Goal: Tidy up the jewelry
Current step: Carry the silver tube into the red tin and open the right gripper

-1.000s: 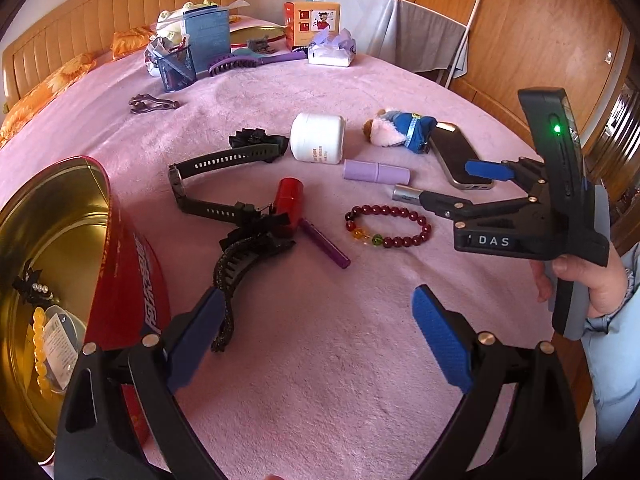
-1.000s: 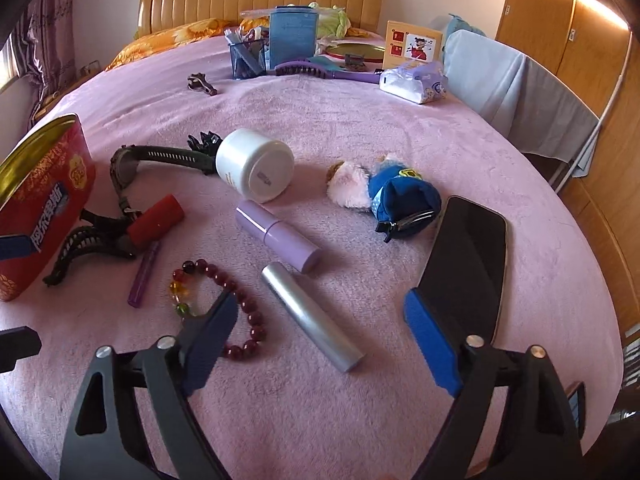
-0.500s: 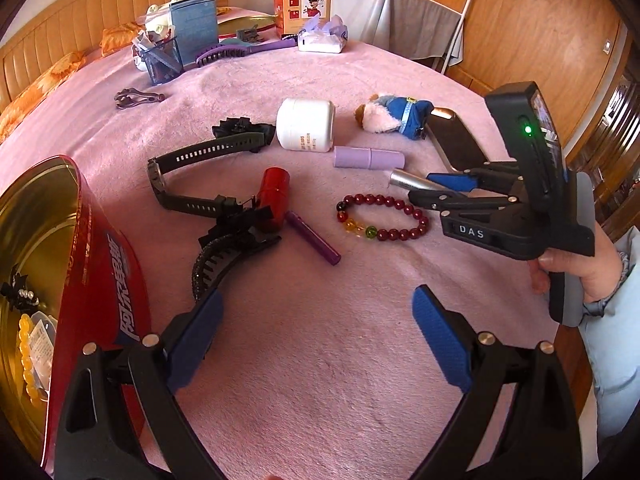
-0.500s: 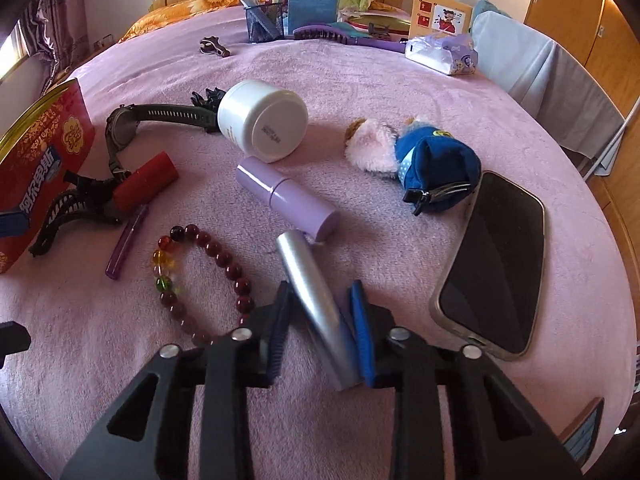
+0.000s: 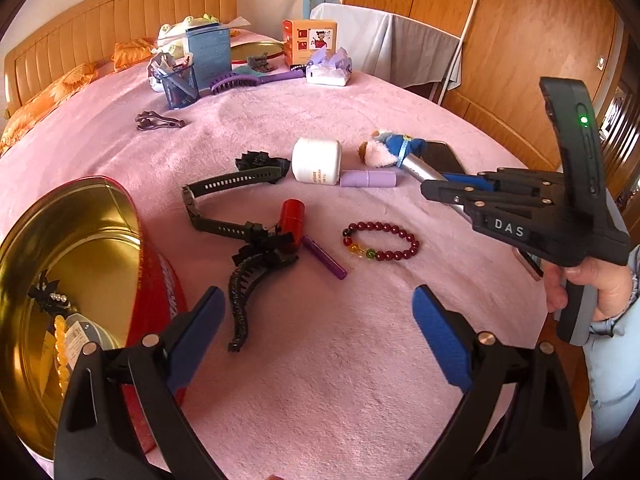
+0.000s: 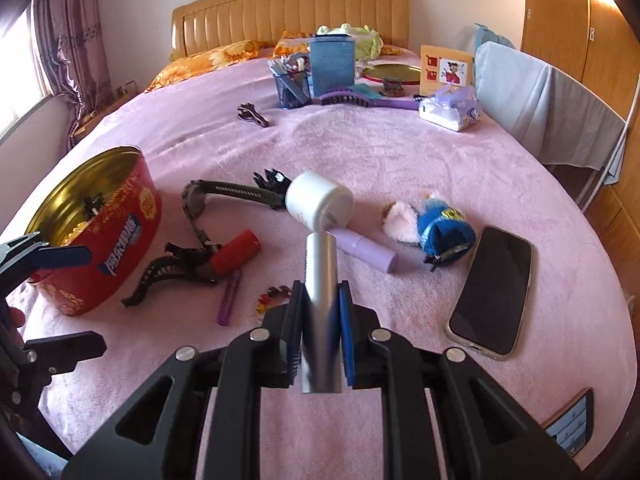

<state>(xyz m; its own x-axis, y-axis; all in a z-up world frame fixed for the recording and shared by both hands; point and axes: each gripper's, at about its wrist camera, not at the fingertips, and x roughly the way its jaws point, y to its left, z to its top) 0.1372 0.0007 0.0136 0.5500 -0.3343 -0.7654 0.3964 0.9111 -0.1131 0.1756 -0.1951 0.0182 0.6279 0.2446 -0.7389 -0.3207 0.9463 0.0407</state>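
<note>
The right tongs (image 6: 320, 320) have just been closing and are now gripping a silver tube (image 6: 319, 280) between their blue pads, holding it clear of the pink bed (image 6: 400, 152) at the centre of the right view. The left tongs (image 5: 316, 332) are standing wide open and holding nothing, hovering at the bottom of the left view beside the red tin (image 5: 156, 280).

The sorting is looking only partly done. A few pieces, a yellow bead string and a dark clip among them, are already lying in the tin at lower left. Most things are still waiting on the bed: the red bead bracelet (image 5: 380, 240) at centre, the watch (image 5: 224, 200) and black hair clip (image 5: 248, 280) to its left, the red tube (image 5: 291, 216), the purple pen (image 5: 324, 258) and the lilac tube (image 5: 368, 179) above. The silver tube is probably heading for the tin next.
</note>
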